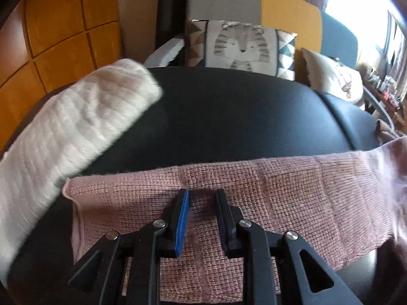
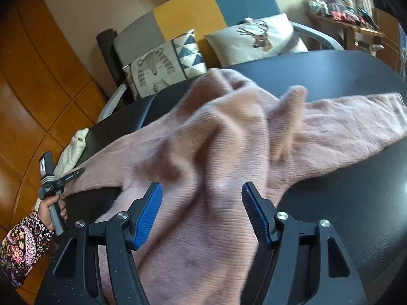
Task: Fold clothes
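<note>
Black table (image 1: 229, 106) | pink knit sweater (image 2: 203, 139) rumpled, ribbed hem flat | left tool (image 1: 202, 195) slightly parted | right tool (image 2: 202, 190) spread wide

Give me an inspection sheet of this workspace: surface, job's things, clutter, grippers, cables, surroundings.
Surface: black table, smooth, dark.
Job's things: pink knit sweater lies rumpled across the table, one sleeve stretched out to the right; its ribbed edge shows flat in the left wrist view.
Clutter: white knit garment, rolled or folded, at the table's left edge.
Grippers: left gripper over the sweater's edge, fingers narrowly apart, nothing between them; right gripper wide open above the sweater.
Cables: nothing seen.
Surroundings: sofa in grey, yellow and blue panels, lion cushion, deer cushion, wooden wall panels.
</note>
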Tool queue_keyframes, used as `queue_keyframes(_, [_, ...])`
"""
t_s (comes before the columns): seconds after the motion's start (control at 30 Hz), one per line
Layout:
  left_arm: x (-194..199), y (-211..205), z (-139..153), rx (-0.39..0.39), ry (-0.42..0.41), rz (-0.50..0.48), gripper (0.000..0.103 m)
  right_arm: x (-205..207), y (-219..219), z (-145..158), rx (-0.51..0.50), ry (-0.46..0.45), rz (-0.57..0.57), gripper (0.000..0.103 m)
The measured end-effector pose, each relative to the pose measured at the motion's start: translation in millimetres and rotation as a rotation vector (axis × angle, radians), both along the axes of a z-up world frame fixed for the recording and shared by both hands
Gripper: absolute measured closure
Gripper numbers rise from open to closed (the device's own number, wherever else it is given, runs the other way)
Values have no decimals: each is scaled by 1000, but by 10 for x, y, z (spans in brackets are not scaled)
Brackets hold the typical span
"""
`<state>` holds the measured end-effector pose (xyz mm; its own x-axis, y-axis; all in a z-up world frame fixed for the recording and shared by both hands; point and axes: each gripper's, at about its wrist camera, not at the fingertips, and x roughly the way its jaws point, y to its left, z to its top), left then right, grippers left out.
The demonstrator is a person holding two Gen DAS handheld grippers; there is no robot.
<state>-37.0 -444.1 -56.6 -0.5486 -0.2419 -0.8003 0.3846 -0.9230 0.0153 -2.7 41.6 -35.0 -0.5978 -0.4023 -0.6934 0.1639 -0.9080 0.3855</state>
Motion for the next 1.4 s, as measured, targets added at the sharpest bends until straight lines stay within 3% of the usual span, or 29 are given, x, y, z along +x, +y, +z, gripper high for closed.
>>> queue_keyframes(0.13, [-63,-412,-19,-91,-53,61,79,-24,96,-69,-39,-25,-25,35])
queue_keyframes(0.27, [-104,-723,-64,-187,-110,118,72,1,52,-93,-11,-25,-4,35])
queue_keyframes(0.4, [-97,-809,13,-198,-135,158,74,-2,74,-75,-21,-20,-3,35])
queue_keyframes(0.47, [-42,-726,114,-189,-119,168,75,-19,108,-55,-20,-10,-7,35])
queue_keyframes(0.63, [91,-303,575,-122,79,139,75,-140,326,14,2,10,-69,35])
queue_keyframes(0.73, [110,96,794,-3,170,56,75,-277,493,107,91,26,-127,35])
queue_keyframes(0.83, [-68,581,867,50,177,-56,75,-501,634,126,203,2,-172,35])
queue_keyframes(0.93, [-264,1089,720,-13,70,-158,75,-797,738,-6,295,-65,-202,35])
queue_keyframes(1.07, [-511,1330,311,-176,-89,-186,74,-1073,780,-273,357,-123,-170,35])
queue_keyframes(1.13, [-511,1315,281,-253,-76,-184,72,-1174,812,-435,406,-175,-147,34])
queue_keyframes(1.27, [-501,1170,261,-306,-79,-224,68,-1248,945,-489,403,-161,-119,19])
queue_keyframes(1.4, [-494,1035,237,-266,-53,-202,65,-1271,986,-508,418,-165,-118,16])
